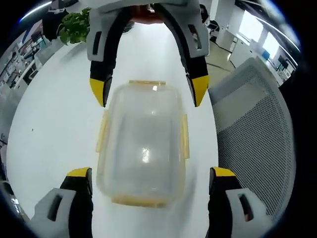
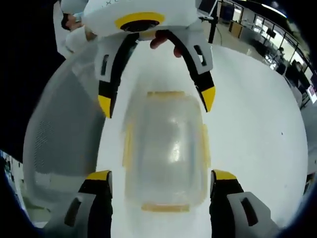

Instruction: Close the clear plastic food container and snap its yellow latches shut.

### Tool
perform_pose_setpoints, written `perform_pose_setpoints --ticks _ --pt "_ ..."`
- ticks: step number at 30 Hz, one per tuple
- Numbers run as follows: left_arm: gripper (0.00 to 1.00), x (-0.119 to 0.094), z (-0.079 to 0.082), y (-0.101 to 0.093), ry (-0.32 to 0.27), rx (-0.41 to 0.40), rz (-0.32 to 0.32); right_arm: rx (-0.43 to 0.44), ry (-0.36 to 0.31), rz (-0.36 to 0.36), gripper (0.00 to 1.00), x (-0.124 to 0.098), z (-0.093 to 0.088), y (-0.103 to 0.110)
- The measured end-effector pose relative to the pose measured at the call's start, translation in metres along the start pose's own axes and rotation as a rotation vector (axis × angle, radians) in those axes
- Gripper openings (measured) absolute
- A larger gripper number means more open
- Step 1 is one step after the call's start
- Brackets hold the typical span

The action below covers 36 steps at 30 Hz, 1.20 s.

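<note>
With its lid seated, the clear rectangular plastic food container (image 1: 142, 144) on the white bench (image 1: 54, 114) sits between the left gripper (image 1: 148, 188) and right gripper (image 2: 158, 186), jaws wide open and empty; next, press its yellow latches (image 1: 102, 131) down.

The clear plastic food container with yellow latches (image 1: 142, 144) sits on the white counter (image 1: 54, 119), between the two hand-held grippers, which face each other across it. In the left gripper view, a grey mesh chair (image 1: 252, 119) stands beside the counter's edge and a green leafy plant (image 1: 75, 26) sits on the far end.
</note>
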<state>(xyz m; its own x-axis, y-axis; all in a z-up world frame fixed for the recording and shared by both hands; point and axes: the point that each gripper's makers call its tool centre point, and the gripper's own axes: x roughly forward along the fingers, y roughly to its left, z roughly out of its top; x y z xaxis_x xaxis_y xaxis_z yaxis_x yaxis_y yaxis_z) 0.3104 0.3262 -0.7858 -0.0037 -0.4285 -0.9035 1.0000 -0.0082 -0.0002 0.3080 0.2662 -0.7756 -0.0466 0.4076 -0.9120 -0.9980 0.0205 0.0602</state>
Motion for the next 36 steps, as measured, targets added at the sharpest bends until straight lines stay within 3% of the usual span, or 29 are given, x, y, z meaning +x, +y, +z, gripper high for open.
perform_pose_setpoints --ticks 36 --pt "0.95 0.018 -0.008 0.006 0.051 0.019 0.01 -0.004 0.044 -0.052 0.78 0.016 -0.009 -0.007"
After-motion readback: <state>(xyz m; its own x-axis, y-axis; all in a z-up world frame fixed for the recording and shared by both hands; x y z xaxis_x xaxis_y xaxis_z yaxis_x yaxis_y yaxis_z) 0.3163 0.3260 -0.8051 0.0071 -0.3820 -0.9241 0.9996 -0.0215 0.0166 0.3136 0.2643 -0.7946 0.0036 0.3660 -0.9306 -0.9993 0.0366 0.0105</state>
